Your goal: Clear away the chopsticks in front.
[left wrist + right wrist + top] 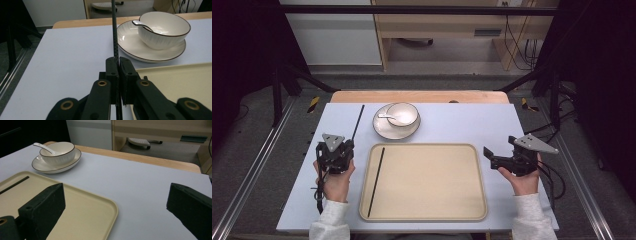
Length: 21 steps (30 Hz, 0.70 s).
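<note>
Left gripper (117,62) has its jaws clamped on a black chopstick (115,30), which points toward the plate (130,50), left of the tray (472,150). Right gripper (115,207) hangs wide apart, holding nothing, beside the tray's right edge. A second chopstick (376,181), apparently a match, lies in the tray.

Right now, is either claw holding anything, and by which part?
The left claw is shut on a black chopstick, gripping it near its lower end. The right claw is open and holds nothing.
</note>
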Each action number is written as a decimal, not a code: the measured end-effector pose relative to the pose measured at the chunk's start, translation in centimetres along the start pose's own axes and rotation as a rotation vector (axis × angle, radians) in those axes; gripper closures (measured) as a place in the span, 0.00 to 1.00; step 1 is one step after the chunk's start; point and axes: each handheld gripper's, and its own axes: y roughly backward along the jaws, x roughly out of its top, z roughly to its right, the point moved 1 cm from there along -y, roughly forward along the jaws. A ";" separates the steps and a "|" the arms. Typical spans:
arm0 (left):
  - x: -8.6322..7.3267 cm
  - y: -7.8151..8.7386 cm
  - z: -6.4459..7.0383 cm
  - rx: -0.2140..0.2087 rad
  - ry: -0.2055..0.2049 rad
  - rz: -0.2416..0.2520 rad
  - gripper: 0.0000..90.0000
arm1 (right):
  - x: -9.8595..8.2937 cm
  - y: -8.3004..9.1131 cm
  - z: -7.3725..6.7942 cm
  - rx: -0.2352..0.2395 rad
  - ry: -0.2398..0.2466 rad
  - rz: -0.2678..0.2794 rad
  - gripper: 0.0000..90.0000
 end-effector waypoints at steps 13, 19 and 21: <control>-4.5 2.2 1.7 -0.035 0.083 0.000 0.96 | -0.1 -0.2 -0.1 0.000 0.008 -0.008 0.03; -6.4 2.9 2.7 -0.059 0.113 -0.005 0.96 | -0.2 -0.3 -0.2 0.002 0.009 -0.011 0.03; -6.9 3.0 3.1 -0.066 0.111 -0.011 0.96 | -0.2 -0.4 -0.3 0.004 0.011 -0.015 0.03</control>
